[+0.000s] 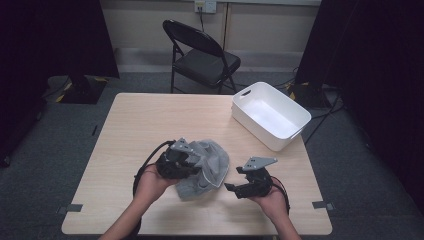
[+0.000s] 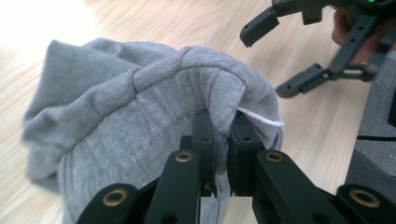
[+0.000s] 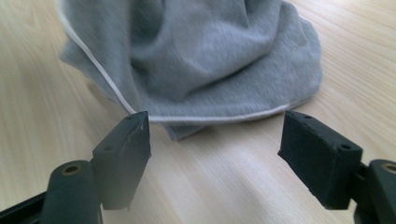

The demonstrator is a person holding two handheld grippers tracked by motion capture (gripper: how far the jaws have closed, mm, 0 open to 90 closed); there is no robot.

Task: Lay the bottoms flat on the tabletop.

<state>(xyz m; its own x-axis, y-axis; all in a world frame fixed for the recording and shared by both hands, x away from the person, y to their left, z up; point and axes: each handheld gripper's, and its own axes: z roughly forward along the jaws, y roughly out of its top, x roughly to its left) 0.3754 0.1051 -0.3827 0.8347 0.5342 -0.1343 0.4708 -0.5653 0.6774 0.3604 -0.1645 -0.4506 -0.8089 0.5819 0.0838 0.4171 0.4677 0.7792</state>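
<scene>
Cloth first: the grey garment (image 1: 207, 167) lies crumpled on the wooden surface (image 1: 150, 120), well apart from the white bin (image 1: 270, 115) and on the near side of it. I have my left tool (image 2: 223, 140) clenched on a bunched fold of that garment, its jaws nearly together with fabric pinched between them, and the fold is drawn up off the surface. My right tool (image 3: 217, 140) is released, jaws spread wide, just beside the garment's white-edged hem, holding nothing. From the bin, the right tool sits nearer to me, the garment beyond it.
</scene>
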